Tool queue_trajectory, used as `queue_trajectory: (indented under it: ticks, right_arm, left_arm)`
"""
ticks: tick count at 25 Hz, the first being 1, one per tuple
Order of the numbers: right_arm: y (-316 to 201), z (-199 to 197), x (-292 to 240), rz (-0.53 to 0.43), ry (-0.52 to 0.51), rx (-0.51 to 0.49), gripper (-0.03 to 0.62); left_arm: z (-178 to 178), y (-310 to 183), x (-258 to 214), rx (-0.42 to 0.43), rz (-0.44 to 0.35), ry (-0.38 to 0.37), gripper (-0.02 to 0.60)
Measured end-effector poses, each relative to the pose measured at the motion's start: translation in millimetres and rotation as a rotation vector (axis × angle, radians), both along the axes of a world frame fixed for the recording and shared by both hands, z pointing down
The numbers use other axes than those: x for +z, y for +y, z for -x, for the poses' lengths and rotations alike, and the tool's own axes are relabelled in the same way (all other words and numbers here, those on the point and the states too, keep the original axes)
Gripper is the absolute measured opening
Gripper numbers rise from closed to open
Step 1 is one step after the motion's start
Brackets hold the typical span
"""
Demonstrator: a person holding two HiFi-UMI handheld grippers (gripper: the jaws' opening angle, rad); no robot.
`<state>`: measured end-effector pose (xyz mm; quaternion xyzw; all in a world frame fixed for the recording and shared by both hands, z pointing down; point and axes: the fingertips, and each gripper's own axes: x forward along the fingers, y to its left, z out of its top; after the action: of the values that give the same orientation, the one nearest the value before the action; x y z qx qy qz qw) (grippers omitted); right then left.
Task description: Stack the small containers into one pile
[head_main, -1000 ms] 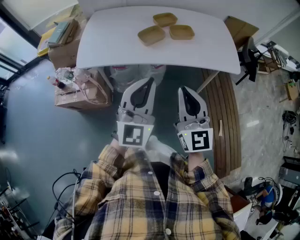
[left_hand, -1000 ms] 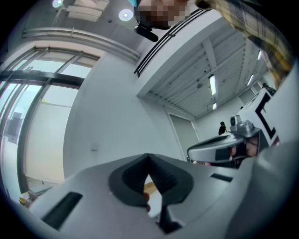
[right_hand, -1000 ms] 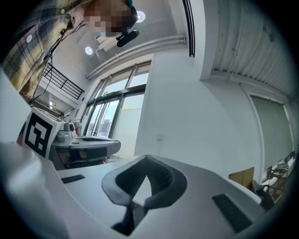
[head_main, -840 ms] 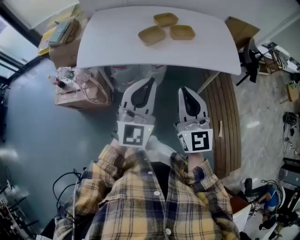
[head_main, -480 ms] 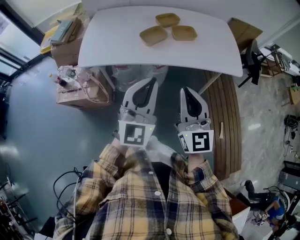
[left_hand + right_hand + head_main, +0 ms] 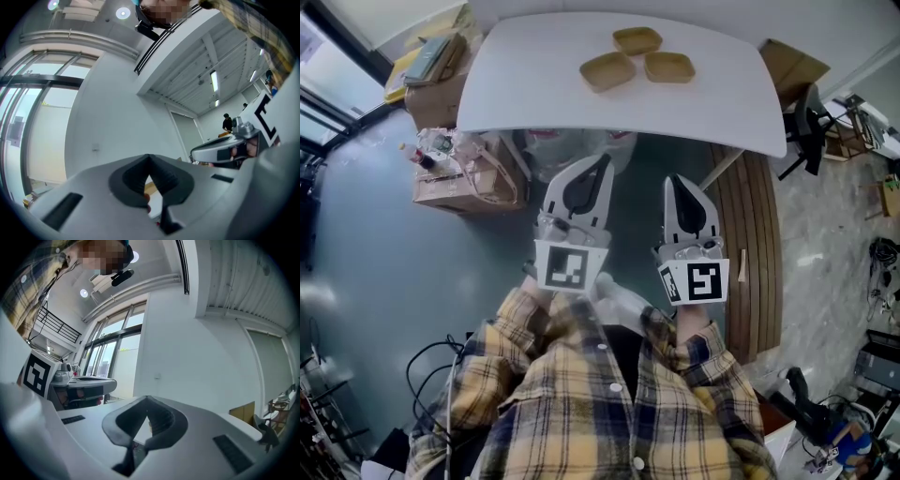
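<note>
Small containers [image 6: 607, 70] on the table [image 6: 525, 94], well ahead of left claw [image 6: 602, 161] and right claw [image 6: 675, 180], both tight together, empty.

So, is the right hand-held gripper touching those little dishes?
Apart. The head view shows the right hand-held gripper held short of the table, clear of the dishes.

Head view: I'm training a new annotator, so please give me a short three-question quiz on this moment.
1. How many small containers lie on the white table?
2. True or false: two containers are already stacked.
3. The left tongs and right tongs are: A) both shut and empty; B) both open; C) each holding a container.
Key: 1. Three. 2. False, they lie side by side. 3. A.
</note>
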<state>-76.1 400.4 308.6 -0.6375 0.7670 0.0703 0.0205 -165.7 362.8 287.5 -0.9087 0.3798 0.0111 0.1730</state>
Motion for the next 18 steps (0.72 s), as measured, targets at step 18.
queue_trajectory:
  ticks: [18]
  right_arm:
    - [-56.0, -8.9, 14.4, 0.014, 0.027, -0.040, 0.015]
  left_arm:
    - [-10.3, -54.0, 10.9, -0.016, -0.011, -0.009, 0.017]
